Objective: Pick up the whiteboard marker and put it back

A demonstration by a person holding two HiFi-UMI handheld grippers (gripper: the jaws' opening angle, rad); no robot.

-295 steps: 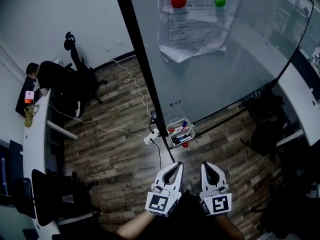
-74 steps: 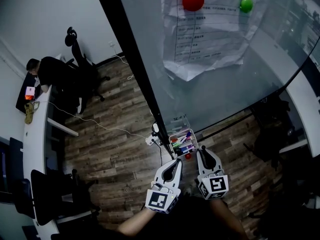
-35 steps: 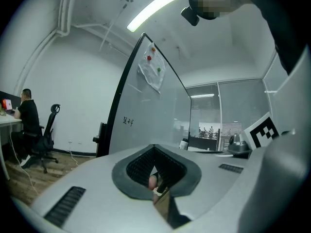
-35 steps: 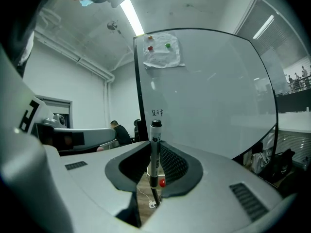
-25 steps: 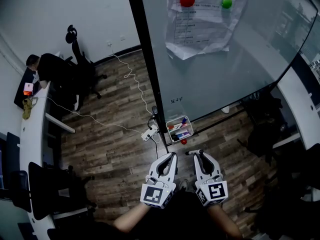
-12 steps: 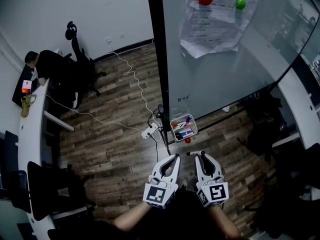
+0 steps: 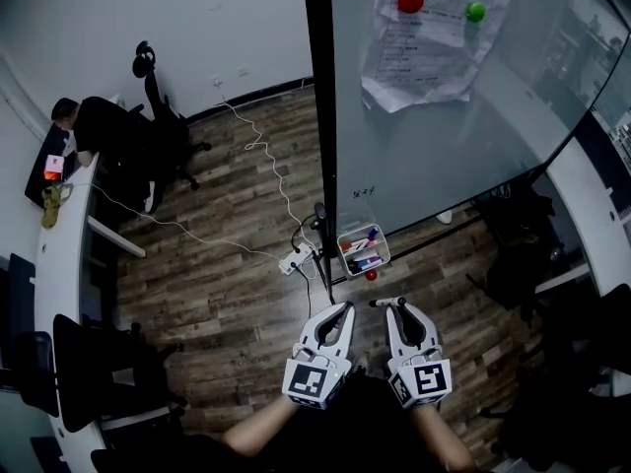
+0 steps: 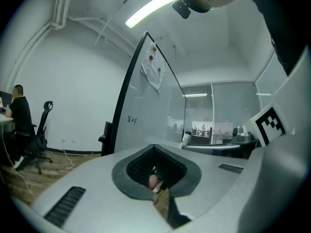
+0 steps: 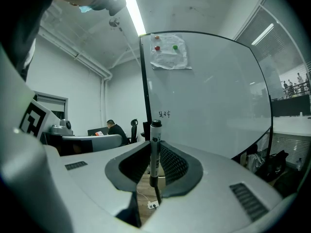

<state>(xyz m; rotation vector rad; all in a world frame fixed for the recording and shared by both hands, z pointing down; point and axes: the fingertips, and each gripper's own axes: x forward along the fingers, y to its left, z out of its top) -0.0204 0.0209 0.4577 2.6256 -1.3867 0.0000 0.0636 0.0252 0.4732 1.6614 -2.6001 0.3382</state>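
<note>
Whiteboard marker, pale-barrelled and black-capped, sits pinched upright in our right tool; left tool pressed together, empty. Next we must lower it into the clear tray.

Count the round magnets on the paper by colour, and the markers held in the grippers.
Red magnet: 1
Green magnet: 1
Marker, held in the right gripper: 1
Total: 3
</note>
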